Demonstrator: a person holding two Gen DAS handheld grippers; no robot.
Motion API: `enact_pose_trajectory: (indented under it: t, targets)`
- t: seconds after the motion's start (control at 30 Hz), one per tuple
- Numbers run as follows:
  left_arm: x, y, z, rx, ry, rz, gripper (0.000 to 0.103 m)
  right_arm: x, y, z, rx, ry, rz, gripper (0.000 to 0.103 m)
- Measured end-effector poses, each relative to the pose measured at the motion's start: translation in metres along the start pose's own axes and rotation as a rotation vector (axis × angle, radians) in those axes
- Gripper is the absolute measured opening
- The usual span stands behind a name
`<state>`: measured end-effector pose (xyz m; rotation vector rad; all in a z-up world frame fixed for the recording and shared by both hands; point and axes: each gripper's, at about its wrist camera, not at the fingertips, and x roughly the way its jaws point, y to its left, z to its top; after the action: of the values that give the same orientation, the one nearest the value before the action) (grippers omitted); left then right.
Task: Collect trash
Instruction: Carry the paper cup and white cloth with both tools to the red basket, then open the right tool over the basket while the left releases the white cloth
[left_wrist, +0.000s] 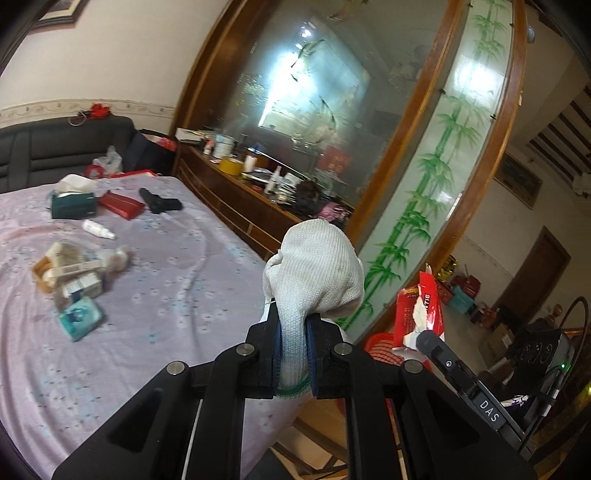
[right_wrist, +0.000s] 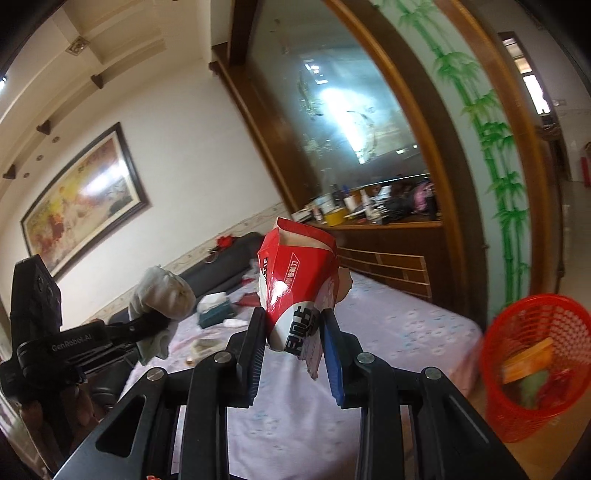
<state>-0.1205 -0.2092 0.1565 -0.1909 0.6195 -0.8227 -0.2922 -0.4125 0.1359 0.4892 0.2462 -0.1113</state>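
Beside the lilac bedspread (right_wrist: 388, 325) stands a red basket (right_wrist: 535, 369).

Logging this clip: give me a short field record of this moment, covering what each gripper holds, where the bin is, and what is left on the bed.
left gripper: shut on white glove
right gripper: shut on torn red carton
red mesh basket: on floor beside bed, already holds some trash
bed: purple sheet; green tissue box, red box, small white bottle, teal packet on it
stage: both items lifted, not yet dropped in basket
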Motion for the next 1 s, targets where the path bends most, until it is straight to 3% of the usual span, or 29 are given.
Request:
enact_pose_trajectory:
  t: [0.23, 0.6, 1.0]
  targets:
    - [0.021, -0.031, -0.001, 0.042, 0.031, -0.081, 0.011, -0.029, -0.039, 0.009, -0.013, -0.041, -0.123, 0.031]
    - [0.047, -0.086, -0.017, 0.121, 0.119, -0.234, 0.011, -0.090, -0.066, 0.020, 0.000, -0.124, -0.313, 0.032]
    - [0.141, -0.153, -0.039, 0.176, 0.305, -0.357, 0.011, -0.112, -0.125, 0.020, 0.114, -0.131, -0.437, 0.032]
